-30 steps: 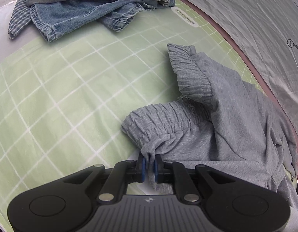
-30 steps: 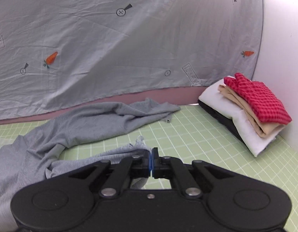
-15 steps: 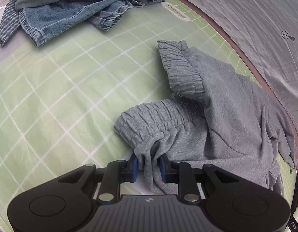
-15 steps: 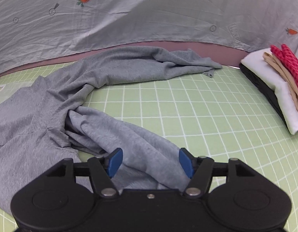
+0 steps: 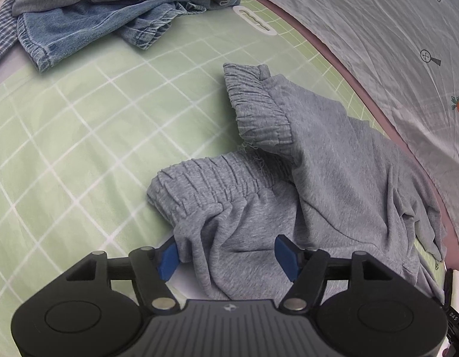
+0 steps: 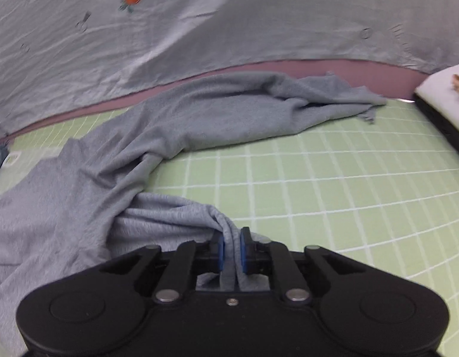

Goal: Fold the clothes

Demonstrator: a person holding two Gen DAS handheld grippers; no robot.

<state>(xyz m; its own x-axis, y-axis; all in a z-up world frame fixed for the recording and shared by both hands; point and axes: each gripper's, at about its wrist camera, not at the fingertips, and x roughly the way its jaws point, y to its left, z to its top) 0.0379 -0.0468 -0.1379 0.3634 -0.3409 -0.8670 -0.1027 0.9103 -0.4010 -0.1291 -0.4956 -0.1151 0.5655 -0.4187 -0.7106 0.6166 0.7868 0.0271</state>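
Two grippers: both sat low over one grey garment, seen from where I stood.
Backdrop sheet [image 6: 199,44]: grey, printed with carrots, it hung behind the tabletop.
Tabletop [image 5: 65,125]: it was covered by a green gridded mat.
Grey sweatpants [image 5: 333,163]: sprawled and rumpled across the mat, waistband toward the left gripper, one leg trailing along the far edge, the other bunched toward the right gripper; the long axis ran crosswise between the two grippers.
Unfolded pile [image 5: 95,15]: denim and other clothes lay heaped at the far corner, well apart.
Folded stack [image 6: 438,98]: it lay at the right edge of the right wrist view.
Left gripper [image 5: 228,254]: jaws stood wide apart, with a fold of cloth near the waistband lying loose between them, gripped by nothing.
Right gripper [image 6: 229,248]: jaws were pinched tight on a gathered fold of the nearer leg.
Likely next: the right gripper, the only one with a hold, seemed placed to draw that leg out straight.
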